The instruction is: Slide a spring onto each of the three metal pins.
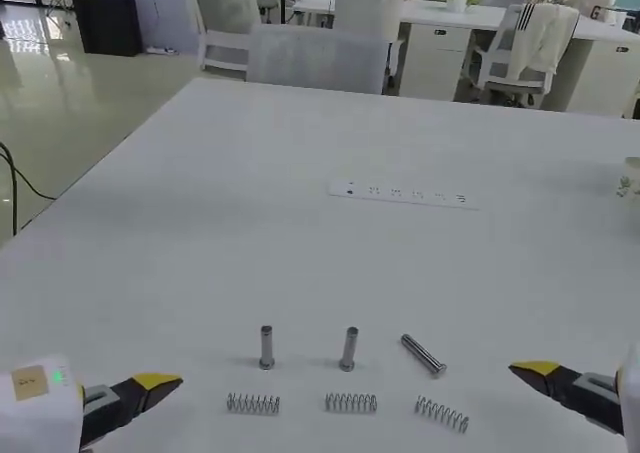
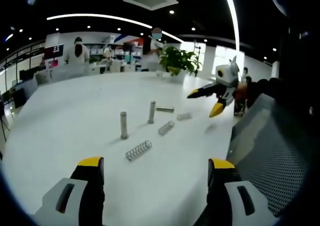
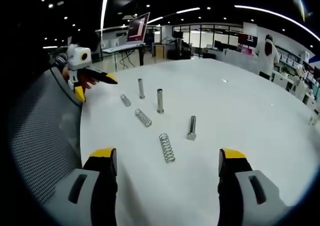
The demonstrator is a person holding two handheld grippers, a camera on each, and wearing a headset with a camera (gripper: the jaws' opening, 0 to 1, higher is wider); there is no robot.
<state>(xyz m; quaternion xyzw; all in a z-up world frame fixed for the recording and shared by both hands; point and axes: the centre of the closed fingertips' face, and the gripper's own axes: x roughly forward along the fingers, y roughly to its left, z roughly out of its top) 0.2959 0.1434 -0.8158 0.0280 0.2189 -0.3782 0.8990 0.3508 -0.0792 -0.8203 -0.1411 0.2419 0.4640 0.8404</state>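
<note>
L gripper & R gripper at near tabletop edge, jaws wide open, nothing held. Just beyond, lying flat in a row: left spring, mid spring, right spring. Behind them left pin & mid pin stand upright; right pin lies on its side. Farther back, white strip.

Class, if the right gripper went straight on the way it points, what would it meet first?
Likely the nearest spring, lying dead ahead of the right gripper on the table; the tipped-over pin lies just beyond. Its height is unclear.
</note>
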